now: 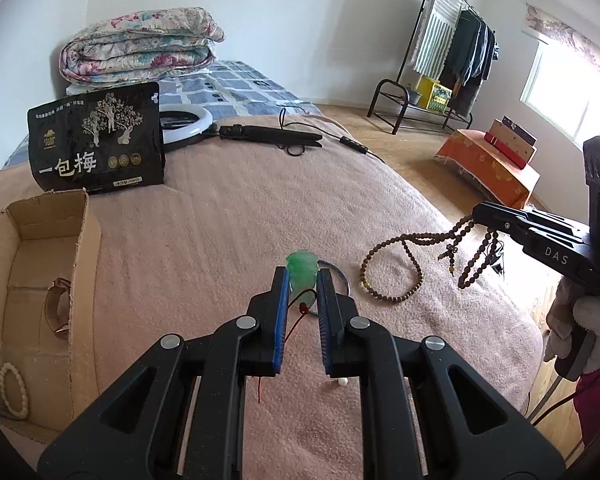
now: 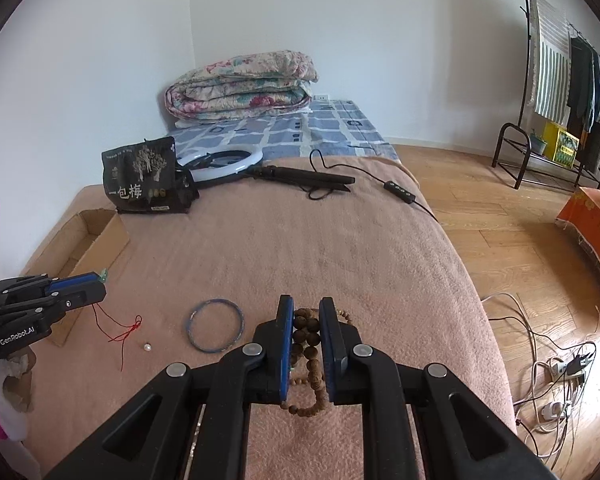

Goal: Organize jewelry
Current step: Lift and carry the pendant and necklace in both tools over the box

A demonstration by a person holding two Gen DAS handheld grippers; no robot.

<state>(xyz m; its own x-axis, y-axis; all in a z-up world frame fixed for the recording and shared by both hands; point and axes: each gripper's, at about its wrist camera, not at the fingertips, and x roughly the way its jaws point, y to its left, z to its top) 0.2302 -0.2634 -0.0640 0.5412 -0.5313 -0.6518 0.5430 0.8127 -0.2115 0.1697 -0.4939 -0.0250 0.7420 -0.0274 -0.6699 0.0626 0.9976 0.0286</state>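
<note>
Green pendant: my left claw (image 1: 302, 280) pinches the green pendant (image 1: 301, 270) between its blue pads; its red cord (image 1: 296, 322) hangs down toward the blanket (image 1: 220, 240) on the bed.
Long axis of the pendant: it runs forward along my fingers, with the top standing out past the tips.
Way to the box: the cardboard box (image 1: 82, 264) lies to the left of my left claw, near, with the open side up. I judge this is the relation that matters: the left claw must travel left and over the box wall.
Inside the box: a watch (image 1: 58, 308) and a white bead bracelet (image 1: 14, 390) already lie there.
Wooden bead string: my right claw (image 2: 306, 336) is pressed on the wooden bead string (image 2: 310, 354); part of it hangs, part rests on the blanket.
Nearer arm: the left one is nearer to the box, the right one well apart from it.
Not yet collected: the blue bangle (image 2: 217, 325) and a small pearl (image 2: 147, 347) lie on the blanket between the two claws.
</note>
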